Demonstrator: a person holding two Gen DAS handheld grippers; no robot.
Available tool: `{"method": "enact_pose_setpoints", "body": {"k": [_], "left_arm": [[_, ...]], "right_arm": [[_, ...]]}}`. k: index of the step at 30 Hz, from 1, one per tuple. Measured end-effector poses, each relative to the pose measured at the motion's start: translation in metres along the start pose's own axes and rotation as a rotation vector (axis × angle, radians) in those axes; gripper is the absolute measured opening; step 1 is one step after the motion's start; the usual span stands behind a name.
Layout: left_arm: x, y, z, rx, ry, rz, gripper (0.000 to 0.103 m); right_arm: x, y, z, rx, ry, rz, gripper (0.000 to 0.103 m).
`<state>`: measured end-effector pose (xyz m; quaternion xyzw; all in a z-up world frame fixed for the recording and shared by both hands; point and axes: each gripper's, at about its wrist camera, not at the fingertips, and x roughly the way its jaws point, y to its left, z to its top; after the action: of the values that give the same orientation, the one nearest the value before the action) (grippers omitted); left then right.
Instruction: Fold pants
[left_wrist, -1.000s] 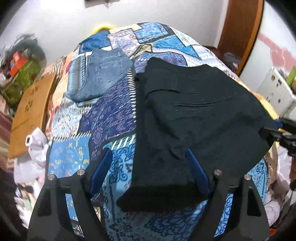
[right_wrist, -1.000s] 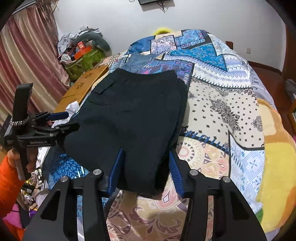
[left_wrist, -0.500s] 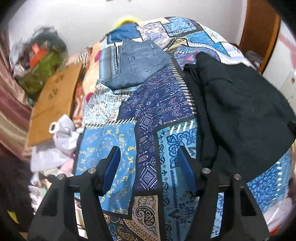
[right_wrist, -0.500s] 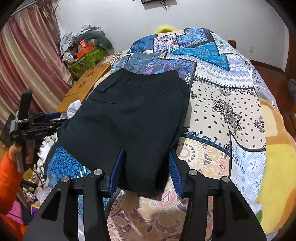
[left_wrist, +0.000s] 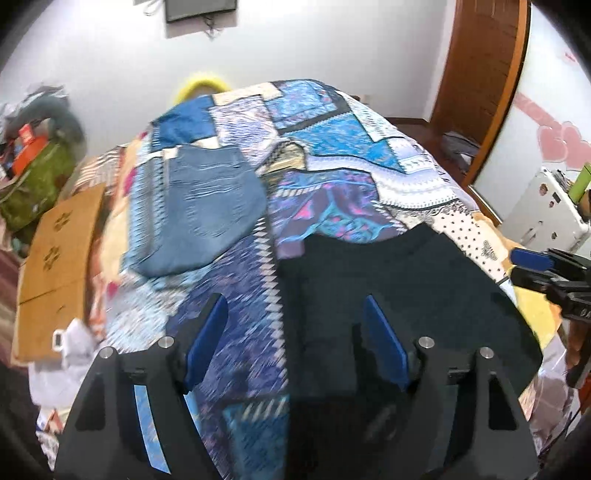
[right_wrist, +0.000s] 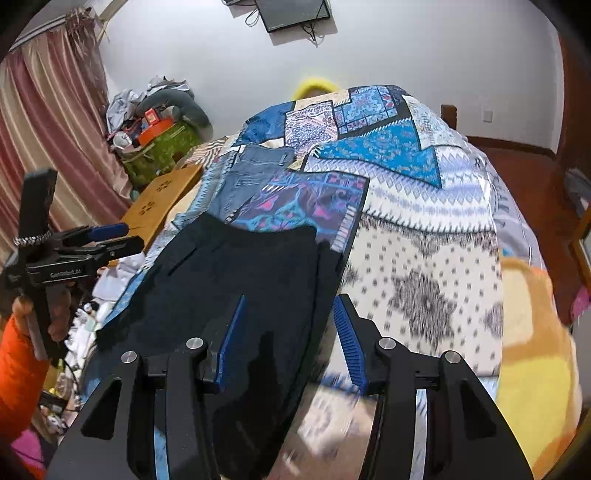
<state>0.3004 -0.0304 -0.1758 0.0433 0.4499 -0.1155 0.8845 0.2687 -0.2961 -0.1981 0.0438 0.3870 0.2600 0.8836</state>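
Note:
The black pants (left_wrist: 399, 280) lie folded flat on the patterned bedspread (left_wrist: 332, 133) near the bed's front edge; they also show in the right wrist view (right_wrist: 236, 280). My left gripper (left_wrist: 295, 306) is open and empty, above the pants' left edge. It shows at the left of the right wrist view (right_wrist: 110, 236). My right gripper (right_wrist: 290, 299) is open and empty, above the pants' right edge. It shows at the right of the left wrist view (left_wrist: 532, 262).
Folded blue jeans (left_wrist: 207, 206) lie farther back on the bed. A cardboard box (left_wrist: 55, 258) and a green bag (left_wrist: 33, 181) stand left of the bed. A white cabinet (left_wrist: 546, 210) stands at the right. A yellow blanket (right_wrist: 532, 354) covers the bed's right corner.
My left gripper swung left off the pants, then back right and up over their left edge. My right gripper lifted a little. Both views tilted up toward the wall.

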Motion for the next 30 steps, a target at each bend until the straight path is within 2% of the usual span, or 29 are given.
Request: {"method": "enact_pose_setpoints", "body": {"k": [6, 14, 18, 23, 30], "left_arm": [[0.044, -0.011, 0.021, 0.023, 0.063, -0.012, 0.076], [0.077, -0.008, 0.013, 0.05, 0.104, 0.018, 0.078], [0.079, -0.006, 0.01, 0.057, 0.079, 0.036, 0.078], [0.083, -0.005, 0.01, 0.052, 0.091, 0.05, 0.078], [0.054, -0.005, 0.014, 0.022, 0.073, 0.041, 0.078]], "right_arm": [[0.037, -0.013, 0.023, -0.008, 0.042, -0.004, 0.045], [0.078, -0.013, 0.022, -0.095, 0.122, -0.005, 0.043], [0.079, -0.019, 0.018, -0.091, 0.097, 0.004, 0.036], [0.084, -0.026, 0.018, -0.052, 0.114, 0.023, 0.035], [0.06, -0.014, 0.023, -0.081, 0.095, -0.04, 0.036]]}}
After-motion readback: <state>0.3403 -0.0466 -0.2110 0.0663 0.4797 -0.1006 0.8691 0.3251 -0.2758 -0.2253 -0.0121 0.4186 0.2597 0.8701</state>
